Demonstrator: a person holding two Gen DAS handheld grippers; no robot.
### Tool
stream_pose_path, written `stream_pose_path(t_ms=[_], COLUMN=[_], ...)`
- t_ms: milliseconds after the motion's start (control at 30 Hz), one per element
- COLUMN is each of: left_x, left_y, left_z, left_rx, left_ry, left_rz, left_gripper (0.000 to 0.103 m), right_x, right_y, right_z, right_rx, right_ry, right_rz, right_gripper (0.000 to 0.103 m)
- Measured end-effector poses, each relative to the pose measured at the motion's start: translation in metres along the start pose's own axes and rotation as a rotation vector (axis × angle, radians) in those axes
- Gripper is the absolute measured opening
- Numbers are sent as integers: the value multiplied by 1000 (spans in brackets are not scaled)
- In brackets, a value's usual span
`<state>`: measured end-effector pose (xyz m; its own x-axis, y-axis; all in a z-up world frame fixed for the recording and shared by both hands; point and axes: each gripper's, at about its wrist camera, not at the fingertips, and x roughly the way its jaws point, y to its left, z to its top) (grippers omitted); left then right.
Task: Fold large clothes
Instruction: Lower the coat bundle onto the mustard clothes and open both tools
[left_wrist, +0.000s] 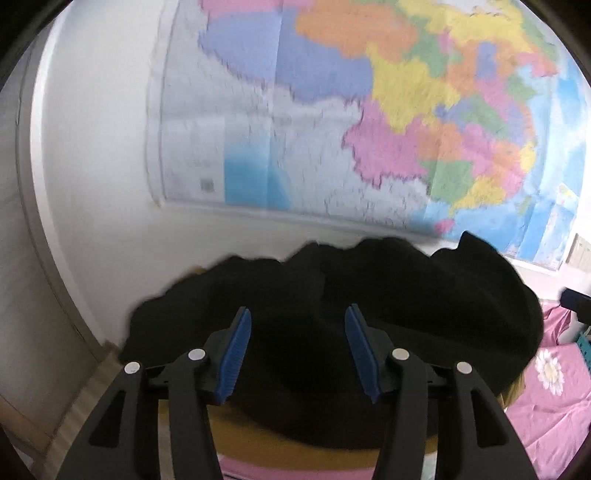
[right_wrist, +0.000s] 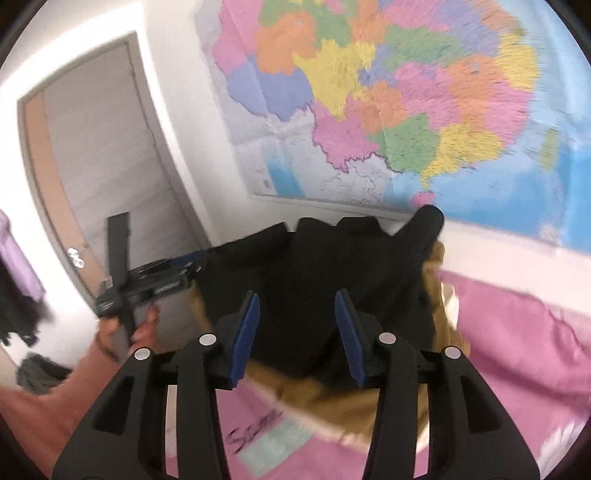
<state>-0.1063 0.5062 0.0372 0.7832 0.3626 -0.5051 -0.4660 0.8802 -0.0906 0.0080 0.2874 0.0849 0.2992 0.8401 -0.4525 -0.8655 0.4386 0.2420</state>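
A black garment (left_wrist: 332, 295) lies bunched in a heap on a tan garment (right_wrist: 332, 402), both on the pink bed sheet (right_wrist: 517, 350). In the left wrist view my left gripper (left_wrist: 298, 314) is open, its blue pads (left_wrist: 236, 350) apart, and the black cloth shows beyond the gap without being pinched. My right gripper (right_wrist: 298, 299) is also open above the same black garment (right_wrist: 332, 277), with nothing pressed between its pads (right_wrist: 245, 332). The right wrist view shows the left gripper (right_wrist: 195, 260) at the heap's left edge, held by a hand (right_wrist: 144, 328). Both views are motion-blurred.
A large coloured wall map (left_wrist: 369, 110) hangs on the white wall behind the bed. A grey door (right_wrist: 92, 166) stands to the left. The pink sheet has a white flower print (left_wrist: 550, 369) and dark lettering (right_wrist: 255, 428). Dark clothes (right_wrist: 22, 317) hang at the far left.
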Motion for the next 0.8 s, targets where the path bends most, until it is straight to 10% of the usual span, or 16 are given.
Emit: stream_pose_path(t_ms=[133, 333, 567, 800], left_x=[47, 59, 15, -29], left_y=[4, 9, -5, -35], left_z=[-8, -17, -14, -24], left_rx=[-4, -11, -30, -6], left_ry=[109, 135, 47, -24], left_rz=[32, 40, 132, 173], left_gripper=[52, 53, 67, 91], right_x=[50, 54, 13, 3], right_y=[-42, -94, -57, -32], right_z=[-9, -42, -33, -49], right_rx=[20, 234, 60, -49], right_ry=[110, 149, 90, 73], right_rz=[-93, 10, 19, -47], right_gripper=[27, 21, 56, 64])
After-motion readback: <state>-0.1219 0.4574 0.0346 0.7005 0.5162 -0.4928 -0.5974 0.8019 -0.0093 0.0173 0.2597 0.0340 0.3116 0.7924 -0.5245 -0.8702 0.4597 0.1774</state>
